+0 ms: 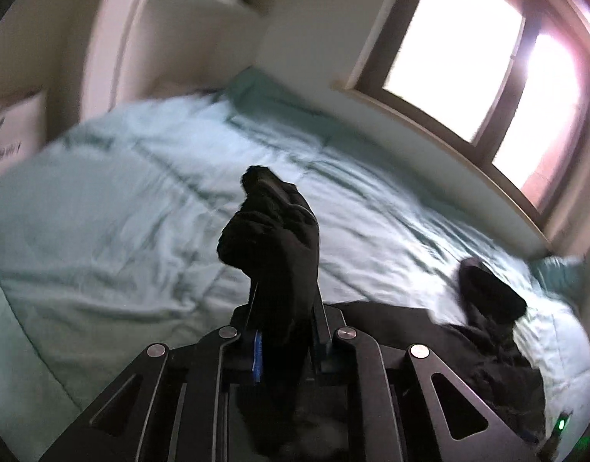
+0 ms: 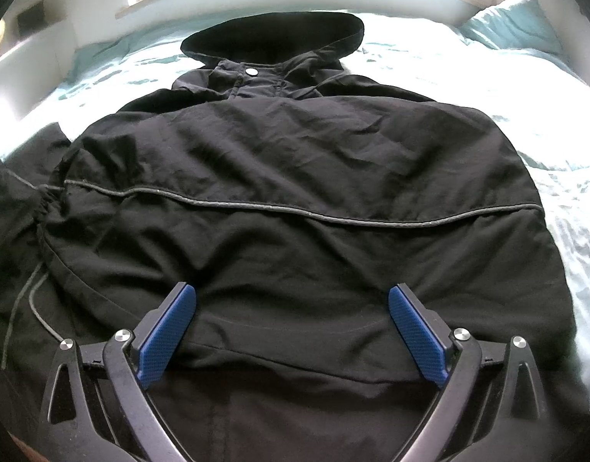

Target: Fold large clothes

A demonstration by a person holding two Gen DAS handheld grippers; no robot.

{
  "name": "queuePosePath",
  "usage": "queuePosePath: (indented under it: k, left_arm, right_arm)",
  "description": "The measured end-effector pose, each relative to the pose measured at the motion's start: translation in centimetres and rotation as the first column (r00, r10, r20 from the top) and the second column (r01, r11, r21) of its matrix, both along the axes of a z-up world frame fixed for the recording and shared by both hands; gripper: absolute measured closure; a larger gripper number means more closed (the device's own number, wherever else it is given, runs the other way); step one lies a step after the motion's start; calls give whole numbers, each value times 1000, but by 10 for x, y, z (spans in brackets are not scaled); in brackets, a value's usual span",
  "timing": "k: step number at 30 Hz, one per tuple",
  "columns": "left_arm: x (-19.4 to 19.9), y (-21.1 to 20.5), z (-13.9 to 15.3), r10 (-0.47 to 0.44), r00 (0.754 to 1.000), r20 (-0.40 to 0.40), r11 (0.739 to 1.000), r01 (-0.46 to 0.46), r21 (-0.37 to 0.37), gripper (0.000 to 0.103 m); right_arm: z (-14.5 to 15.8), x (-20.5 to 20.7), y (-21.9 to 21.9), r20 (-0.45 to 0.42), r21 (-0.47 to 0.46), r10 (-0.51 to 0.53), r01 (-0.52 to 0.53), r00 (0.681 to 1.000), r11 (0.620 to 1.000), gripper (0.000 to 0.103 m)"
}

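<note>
A large black hooded jacket (image 2: 295,161) lies spread on a bed with pale teal bedding (image 2: 545,123), hood (image 2: 272,36) toward the window. My right gripper (image 2: 291,300) is open, its blue pads (image 2: 168,331) wide apart just above the jacket's lower body, holding nothing. My left gripper (image 1: 283,269) is shut on a bunched fold of the black jacket fabric (image 1: 272,231) and holds it lifted above the bed. More of the jacket (image 1: 468,331) lies at the lower right of the left wrist view.
The bed (image 1: 121,192) runs along a wall with a bright window (image 1: 468,57). A pillow (image 2: 514,27) lies at the far right corner. A white cupboard (image 1: 171,38) and a box (image 1: 10,131) stand beyond the bed's left side.
</note>
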State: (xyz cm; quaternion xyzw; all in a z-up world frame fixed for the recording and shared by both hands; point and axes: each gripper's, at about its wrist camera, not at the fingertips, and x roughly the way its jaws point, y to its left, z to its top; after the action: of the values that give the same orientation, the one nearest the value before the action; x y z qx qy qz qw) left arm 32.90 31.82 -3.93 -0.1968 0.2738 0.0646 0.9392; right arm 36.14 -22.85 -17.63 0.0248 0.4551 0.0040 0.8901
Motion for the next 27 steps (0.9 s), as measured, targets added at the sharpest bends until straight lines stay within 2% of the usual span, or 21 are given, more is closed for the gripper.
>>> queuePosePath:
  k: [2, 5, 10, 16, 18, 21, 22, 25, 27]
  left_arm:
    - [-2, -28, 14, -58, 998, 14, 998, 57, 40, 86]
    - [-2, -83, 32, -181, 983, 34, 980, 177, 92, 86]
    - [4, -191, 49, -348, 937, 39, 925, 336, 179, 86]
    - [15, -297, 55, -490, 871, 39, 863, 479, 160, 86]
    - [14, -334, 57, -538, 842, 35, 835, 526, 162, 86]
    - [10, -395, 52, -618, 786, 11, 773, 606, 187, 86]
    - [9, -415, 48, -644, 765, -5, 749, 632, 201, 86]
    - [8, -467, 27, -692, 719, -63, 696, 688, 205, 86]
    - [9, -490, 8, -704, 702, -108, 678, 710, 193, 86]
  right_arm:
    - [11, -2, -2, -14, 59, 7, -6, 1000, 998, 2]
    - [31, -11, -4, -22, 135, 28, -24, 999, 990, 2]
    - [70, -34, -4, 15, 126, 74, -75, 997, 989, 2]
    - [113, -59, -20, 59, 125, 85, -92, 995, 988, 2]
    - [123, -66, -29, 84, 136, 82, -93, 993, 986, 2]
    - [131, -77, -45, 108, 129, 56, -70, 993, 989, 2]
    - [132, -79, -50, 112, 126, 46, -60, 993, 990, 2]
    - [132, -88, -68, 122, 114, 27, -41, 992, 993, 2]
    - [129, -90, -78, 114, 91, 16, -27, 993, 995, 2]
